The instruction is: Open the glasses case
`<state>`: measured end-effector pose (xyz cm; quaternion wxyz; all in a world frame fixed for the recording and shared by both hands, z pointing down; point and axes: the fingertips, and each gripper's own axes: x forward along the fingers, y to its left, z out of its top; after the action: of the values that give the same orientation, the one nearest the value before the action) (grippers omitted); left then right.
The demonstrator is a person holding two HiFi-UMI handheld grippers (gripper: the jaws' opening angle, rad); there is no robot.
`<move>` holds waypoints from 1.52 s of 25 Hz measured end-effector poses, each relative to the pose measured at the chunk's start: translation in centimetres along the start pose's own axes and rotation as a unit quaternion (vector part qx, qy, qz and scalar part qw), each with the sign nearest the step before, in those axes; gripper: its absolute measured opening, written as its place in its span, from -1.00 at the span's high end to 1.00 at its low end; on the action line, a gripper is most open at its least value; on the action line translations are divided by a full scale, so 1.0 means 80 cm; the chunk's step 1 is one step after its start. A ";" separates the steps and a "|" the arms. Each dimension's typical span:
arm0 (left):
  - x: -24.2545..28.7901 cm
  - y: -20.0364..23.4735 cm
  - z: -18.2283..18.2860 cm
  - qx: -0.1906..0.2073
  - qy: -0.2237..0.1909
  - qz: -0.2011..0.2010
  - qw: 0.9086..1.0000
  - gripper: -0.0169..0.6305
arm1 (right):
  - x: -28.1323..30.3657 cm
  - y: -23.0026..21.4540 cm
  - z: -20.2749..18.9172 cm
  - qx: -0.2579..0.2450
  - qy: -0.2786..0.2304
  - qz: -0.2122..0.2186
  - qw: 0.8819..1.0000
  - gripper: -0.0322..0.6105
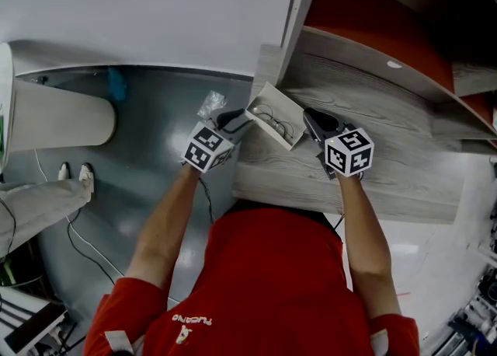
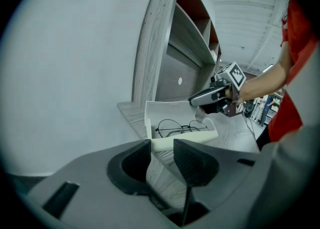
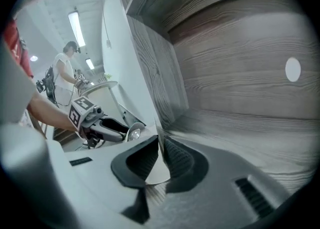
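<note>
Inside glasses case (image 2: 172,110), spectacles (image 2: 182,127): clear in left gripper view, not right.

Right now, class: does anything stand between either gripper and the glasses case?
Nothing visible does. The left gripper is shut on the front wall of the glasses case, the right gripper on its raised lid. The case already stands open.

the glasses case (image 1: 265,106) is off-white, the glasses (image 2: 181,125) thin black. the desk (image 1: 373,168) shows pale grey wood grain. the shirt (image 1: 272,284) is red. both cubes (image 1: 207,147) carry black-and-white squares. the floor (image 1: 155,137) is blue-grey.
</note>
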<state>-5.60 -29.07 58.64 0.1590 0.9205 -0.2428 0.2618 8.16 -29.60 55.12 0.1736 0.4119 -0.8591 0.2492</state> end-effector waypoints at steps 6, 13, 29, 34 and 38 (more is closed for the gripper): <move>-0.005 -0.004 -0.002 -0.001 -0.001 0.009 1.000 0.53 | 0.010 -0.021 -0.003 -0.022 0.020 -0.029 0.999 0.77; 0.000 0.000 -0.005 -0.005 0.005 0.028 1.000 0.53 | 0.017 -0.026 -0.007 -0.059 0.034 -0.051 0.996 0.74; -0.019 -0.001 0.011 0.009 -0.019 0.044 0.999 0.53 | -0.001 0.004 0.015 -0.133 0.027 -0.054 0.989 0.65; -0.036 -0.005 0.039 0.020 -0.053 0.055 0.997 0.53 | -0.016 0.022 0.040 -0.141 -0.005 -0.047 0.989 0.63; -0.053 -0.014 0.081 0.038 -0.095 0.066 0.993 0.54 | -0.031 0.041 0.070 -0.155 -0.043 -0.041 0.986 0.65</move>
<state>-5.56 -29.29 50.80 0.0824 0.9286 -0.3069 0.1917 6.52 -29.54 48.36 0.2087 0.4252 -0.8763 0.0879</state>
